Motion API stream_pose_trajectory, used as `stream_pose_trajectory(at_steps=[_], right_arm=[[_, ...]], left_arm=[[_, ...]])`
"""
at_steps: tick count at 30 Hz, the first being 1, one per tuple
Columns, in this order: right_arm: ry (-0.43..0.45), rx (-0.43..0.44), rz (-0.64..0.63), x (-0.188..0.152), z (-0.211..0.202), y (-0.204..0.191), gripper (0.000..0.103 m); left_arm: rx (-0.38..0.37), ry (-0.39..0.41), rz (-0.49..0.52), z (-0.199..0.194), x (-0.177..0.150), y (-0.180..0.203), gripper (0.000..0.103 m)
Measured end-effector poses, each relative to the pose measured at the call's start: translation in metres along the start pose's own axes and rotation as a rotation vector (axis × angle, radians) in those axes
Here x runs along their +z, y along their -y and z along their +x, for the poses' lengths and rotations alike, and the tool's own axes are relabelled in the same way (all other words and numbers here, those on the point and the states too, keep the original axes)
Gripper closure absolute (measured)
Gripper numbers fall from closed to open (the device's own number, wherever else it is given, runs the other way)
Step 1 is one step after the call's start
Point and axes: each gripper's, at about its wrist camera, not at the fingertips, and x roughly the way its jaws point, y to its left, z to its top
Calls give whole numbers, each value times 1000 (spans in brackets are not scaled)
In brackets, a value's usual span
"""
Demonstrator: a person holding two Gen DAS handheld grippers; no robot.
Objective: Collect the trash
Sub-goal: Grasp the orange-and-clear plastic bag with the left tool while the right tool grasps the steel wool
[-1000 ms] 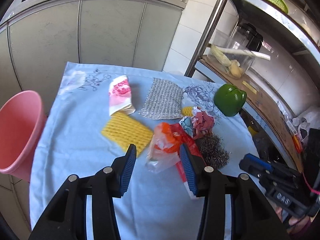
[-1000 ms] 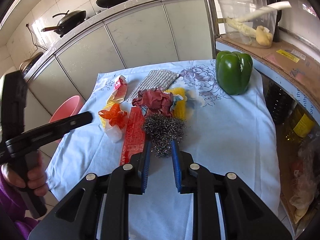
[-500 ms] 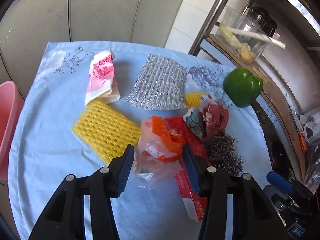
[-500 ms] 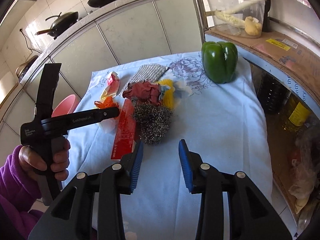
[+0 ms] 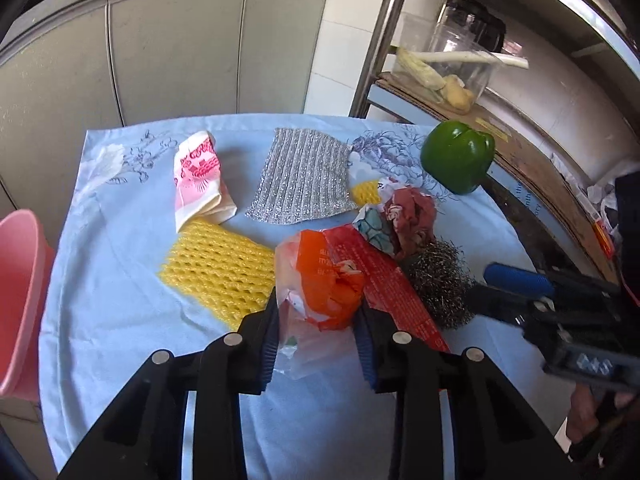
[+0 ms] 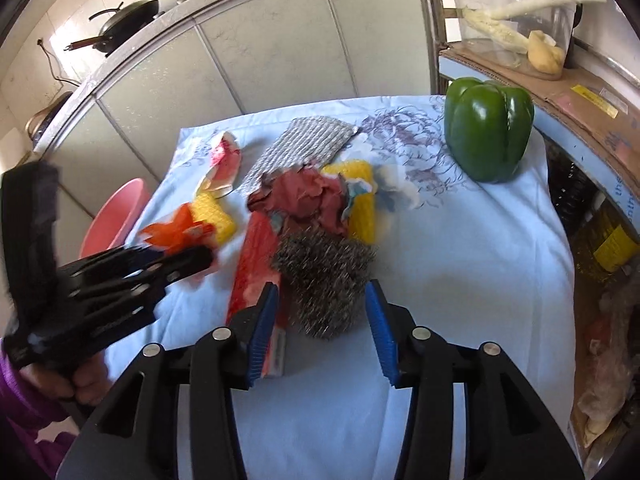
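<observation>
Left gripper (image 5: 316,320) has descended around upright orange bag (image 5: 320,280), fingers closing.

Grey cabinet doors (image 5: 168,52), white tiled wall (image 5: 340,40), metal shelving rack (image 5: 384,36) in daylight

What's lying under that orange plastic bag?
The orange plastic bag overlaps a long red wrapper and the yellow foam net's edge. Whatever lies directly beneath stays covered.
</observation>
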Motion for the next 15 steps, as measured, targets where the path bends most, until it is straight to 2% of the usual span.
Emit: stream_pose_trajectory(at_steps=[5,11,12,15], right_arm=[[-23,11,23,2,16,0,57],[-62,-24,48,-5,29,5,58],[-57,-21,50,-8,26,5,67],[-39,-19,42,-13,17,4,78]], left_arm=[[39,39,-16,-15,-6,7,70],[109,93,-44,-38,-15,12,70],[125,98,-43,-40,-15,11,70],[173,113,-65,-50,-16,5,70]])
